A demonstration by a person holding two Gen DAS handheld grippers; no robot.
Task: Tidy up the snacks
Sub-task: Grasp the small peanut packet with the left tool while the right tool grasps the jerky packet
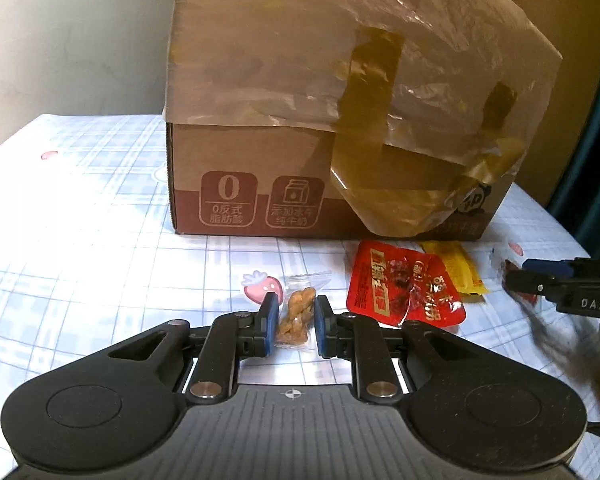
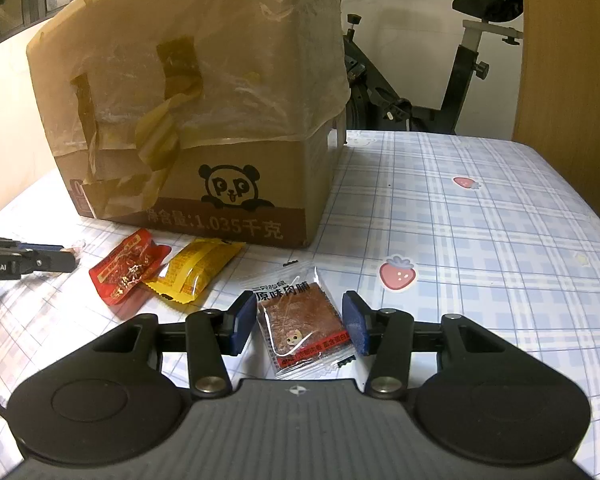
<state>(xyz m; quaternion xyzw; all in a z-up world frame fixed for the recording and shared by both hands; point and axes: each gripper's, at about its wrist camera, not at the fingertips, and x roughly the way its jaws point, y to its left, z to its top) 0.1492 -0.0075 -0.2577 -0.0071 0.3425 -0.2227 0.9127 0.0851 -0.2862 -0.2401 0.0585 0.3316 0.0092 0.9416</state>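
Left gripper [image 1: 296,320] is clamped on the clear-wrapped twisted pastry packet [image 1: 296,312]; both blue pads are seen pressed against its sides. The packet's long axis runs straight along the gripper's pointing line, so the grip is taken across the short width. Whether it is lifted off the checked tablecloth [image 1: 100,240] cannot be told.

Right gripper [image 2: 300,324] is held around the dried-meat square packet [image 2: 300,320]: the packet is bracketed closely by both pads, right pad seemingly at its edge, left pad just beside it. Real squeeze cannot be confirmed, so it is judged as a light hold at best. The packet sits slightly skewed between the jaws, flat on the cloth.

The cardboard box [image 1: 260,184], flaps up and covered in torn plastic film, stands directly ahead of both grippers, beyond the snacks. The red sachet [image 1: 404,284] and yellow sachet [image 1: 464,268] lie between the two grippers, in front of the box; from the left wrist view the red one is just beside the left gripper's right finger.

Judged key relation: box lies forward and above both held packets, so a lift over the wall is needed before release. Left hand looks better secured.
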